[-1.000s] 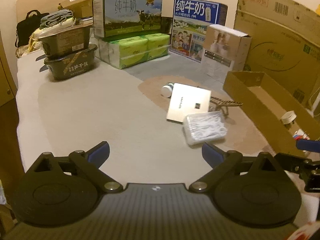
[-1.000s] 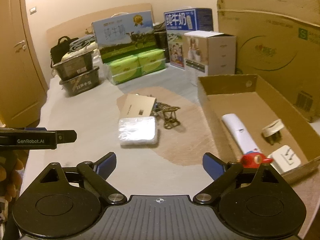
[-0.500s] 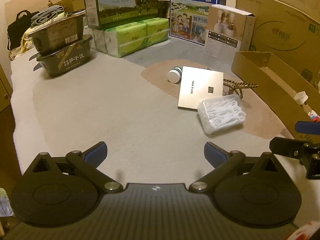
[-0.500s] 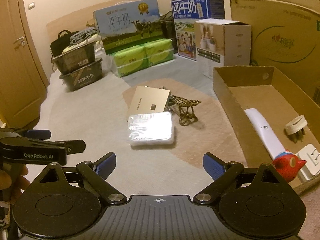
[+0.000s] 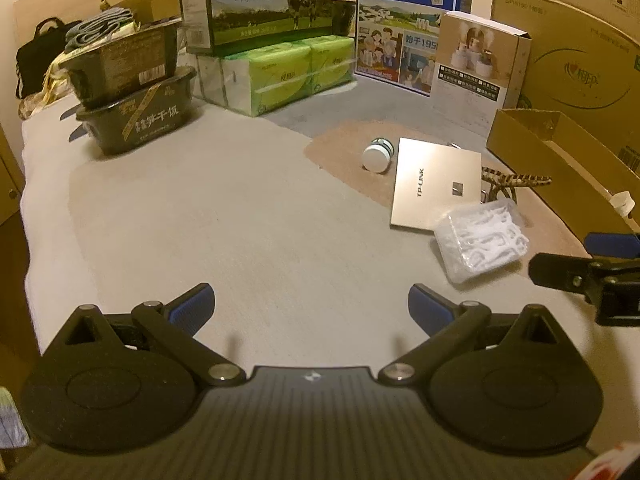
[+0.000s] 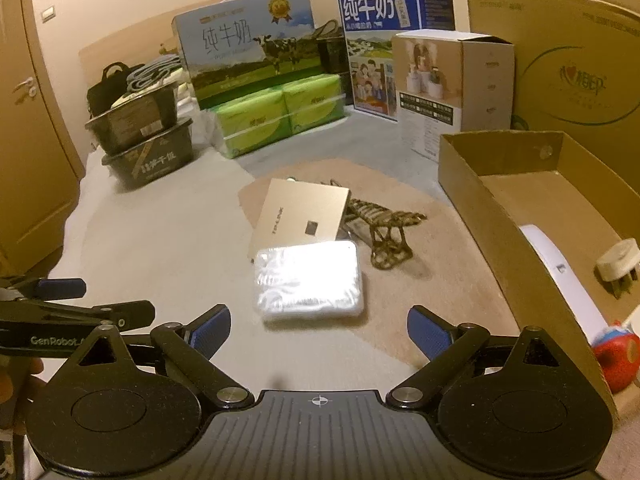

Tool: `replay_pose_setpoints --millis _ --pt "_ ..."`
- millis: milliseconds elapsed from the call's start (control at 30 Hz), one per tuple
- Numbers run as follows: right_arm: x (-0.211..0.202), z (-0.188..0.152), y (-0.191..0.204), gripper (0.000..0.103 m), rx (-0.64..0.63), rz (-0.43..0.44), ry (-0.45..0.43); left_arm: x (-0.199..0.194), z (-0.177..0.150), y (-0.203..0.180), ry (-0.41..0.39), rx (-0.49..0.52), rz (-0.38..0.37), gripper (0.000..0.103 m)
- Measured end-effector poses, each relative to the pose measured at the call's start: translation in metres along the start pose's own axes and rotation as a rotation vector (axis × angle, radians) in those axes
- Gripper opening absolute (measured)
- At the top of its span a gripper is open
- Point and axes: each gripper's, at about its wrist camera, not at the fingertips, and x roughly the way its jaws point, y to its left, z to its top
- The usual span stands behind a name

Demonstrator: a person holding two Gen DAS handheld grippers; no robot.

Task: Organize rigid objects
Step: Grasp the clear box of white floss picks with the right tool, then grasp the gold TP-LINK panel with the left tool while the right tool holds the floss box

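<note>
A clear plastic box of floss picks lies on the floor just ahead of my open, empty right gripper. Behind it lie a gold TP-LINK box, a metal lizard figure and a small white jar. The open cardboard box on the right holds a white remote, a white plug and a red toy. My left gripper is open and empty over bare floor, left of the floss box.
Milk cartons, green tissue packs, stacked black food tubs and a white product box line the back. A large cardboard carton stands behind the open box. A wooden door is at left.
Both grippers have moved forward and lower toward the floss box and TP-LINK box, which appear larger and nearer. Both stay open and empty.
</note>
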Motion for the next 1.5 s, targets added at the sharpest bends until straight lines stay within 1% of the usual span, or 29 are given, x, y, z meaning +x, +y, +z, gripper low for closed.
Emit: replay_pose_setpoints --millis 200,433,567,833,900,967,1000,1033,1300,1500 --pt "0.020 0.007 0.008 0.100 -0.031 -0.006 -0.010 0.011 0.005 0.007 -0.025 0.009 0.009 0.102" --pt "0.049 0.007 0.013 0.100 -0.055 -0.033 -0.009 0.023 0.007 0.014 -0.004 0.000 -0.019 0.102" --pt "0.063 0.008 0.014 0.100 -0.064 -0.049 -0.003 0.030 0.006 0.016 0.001 0.006 -0.012 0.101" --pt "0.078 0.006 0.013 0.100 -0.070 -0.050 0.016 0.038 0.006 0.019 -0.006 -0.007 -0.023 0.100" --pt "0.080 0.006 0.012 0.100 -0.070 -0.051 0.017 0.040 0.007 0.019 -0.006 -0.006 -0.026 0.100" --pt "0.081 0.006 0.012 0.095 -0.072 -0.053 0.017 0.042 0.007 0.018 -0.005 -0.003 -0.028 0.100" --pt "0.082 0.006 0.012 0.089 -0.072 -0.053 0.019 0.042 0.007 0.018 -0.005 -0.002 -0.029 0.100" --pt "0.082 0.006 0.011 0.087 -0.071 -0.053 0.021 0.042 0.008 0.017 -0.006 0.001 -0.030 0.100" --pt "0.069 0.002 0.005 0.086 -0.056 -0.084 -0.003 0.044 0.013 0.011 0.000 0.015 -0.055 0.100" --pt "0.051 -0.003 -0.016 0.086 -0.013 -0.129 -0.013 0.047 0.020 -0.005 -0.011 0.038 -0.098 0.100"
